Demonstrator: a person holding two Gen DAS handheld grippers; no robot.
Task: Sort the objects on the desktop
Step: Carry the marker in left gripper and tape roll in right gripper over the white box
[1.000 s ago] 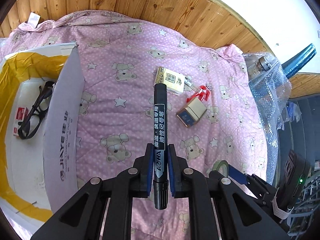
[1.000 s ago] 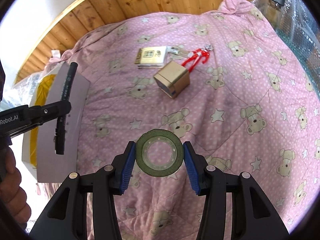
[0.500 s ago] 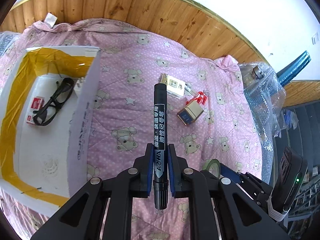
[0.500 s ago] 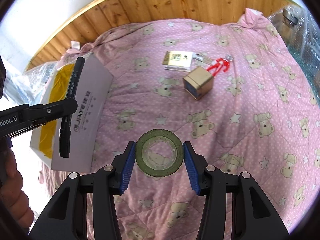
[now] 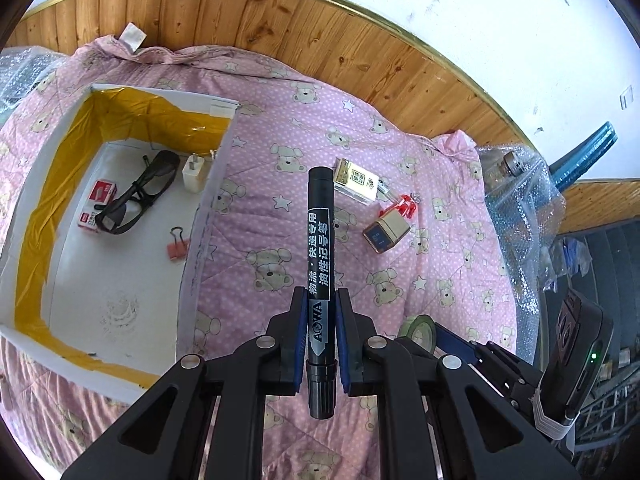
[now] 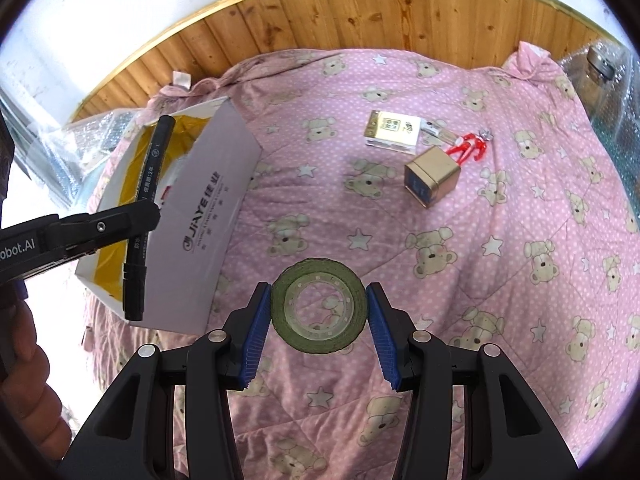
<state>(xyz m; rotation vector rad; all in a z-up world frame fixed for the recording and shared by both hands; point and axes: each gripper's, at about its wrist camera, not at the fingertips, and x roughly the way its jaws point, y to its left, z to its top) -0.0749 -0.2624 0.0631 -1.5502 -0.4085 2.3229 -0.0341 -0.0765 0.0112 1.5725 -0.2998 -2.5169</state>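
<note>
My left gripper (image 5: 319,307) is shut on a black marker (image 5: 319,256), held lengthwise above the pink bear-print quilt (image 5: 288,152), to the right of the white cardboard box (image 5: 202,216). The same marker (image 6: 147,200) hangs over the box (image 6: 208,216) in the right wrist view. My right gripper (image 6: 319,304) is shut on a green tape roll (image 6: 319,304), lifted over the quilt (image 6: 480,280). Inside the box lie black glasses (image 5: 136,196), a white charger (image 5: 194,170), a red staple box (image 5: 96,208) and an orange binder clip (image 5: 176,246).
On the quilt lie a gold tin (image 6: 432,182), a cream card box (image 6: 394,130) and a red toy figure (image 6: 468,146). Bubble wrap with a jar (image 5: 516,184) borders the quilt's right side. A wooden wall panel (image 6: 360,16) runs behind. A hand (image 6: 28,392) shows at the left.
Both grippers have risen and pulled back, so the quilt looks farther away. The left gripper with the marker has shifted toward the box, whose inside now shows more fully.
</note>
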